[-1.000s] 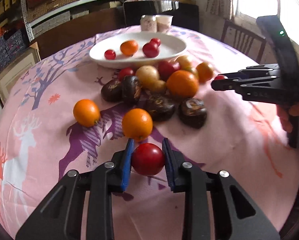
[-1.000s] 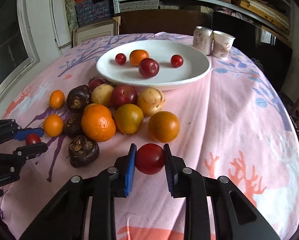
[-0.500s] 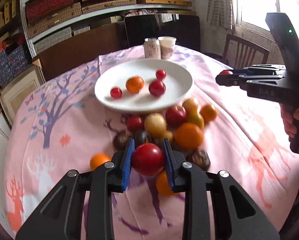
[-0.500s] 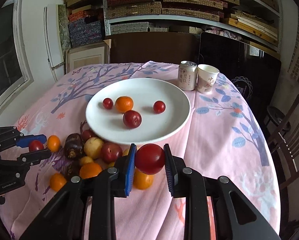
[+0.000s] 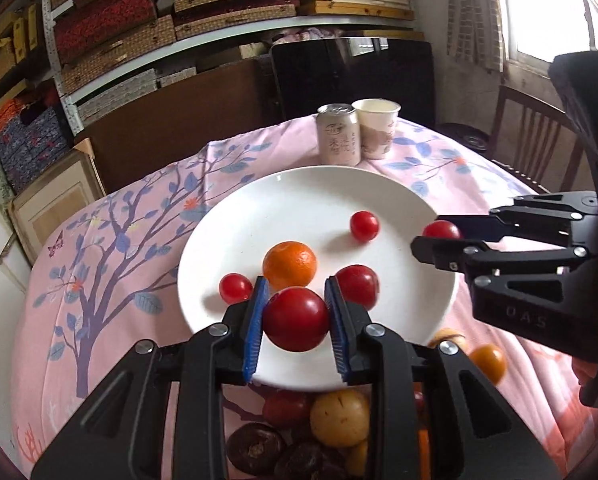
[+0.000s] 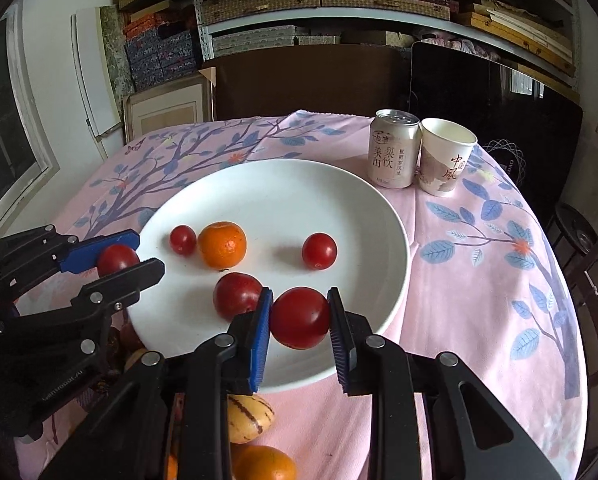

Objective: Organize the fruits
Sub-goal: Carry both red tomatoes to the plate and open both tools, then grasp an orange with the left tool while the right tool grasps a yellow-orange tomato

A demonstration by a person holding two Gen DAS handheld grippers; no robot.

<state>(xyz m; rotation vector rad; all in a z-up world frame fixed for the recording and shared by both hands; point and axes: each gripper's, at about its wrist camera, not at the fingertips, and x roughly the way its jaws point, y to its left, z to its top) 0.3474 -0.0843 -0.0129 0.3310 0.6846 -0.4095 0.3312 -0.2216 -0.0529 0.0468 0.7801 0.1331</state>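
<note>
Now the left gripper (image 5: 295, 316) and right gripper (image 6: 299, 317) each pinch a round red plum, apparently above the white plate's (image 6: 283, 184) near rim.

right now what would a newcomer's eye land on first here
Each gripper is clamped on a red fruit over the white plate: the left gripper holds a red plum, the right gripper another red fruit. On the plate sits a bright mandarin among small red fruits.

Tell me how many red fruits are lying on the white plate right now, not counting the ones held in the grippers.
3 on the white plate: a small one left of the orange, another small one to its right, and a larger dark red one nearest the right gripper.
</note>
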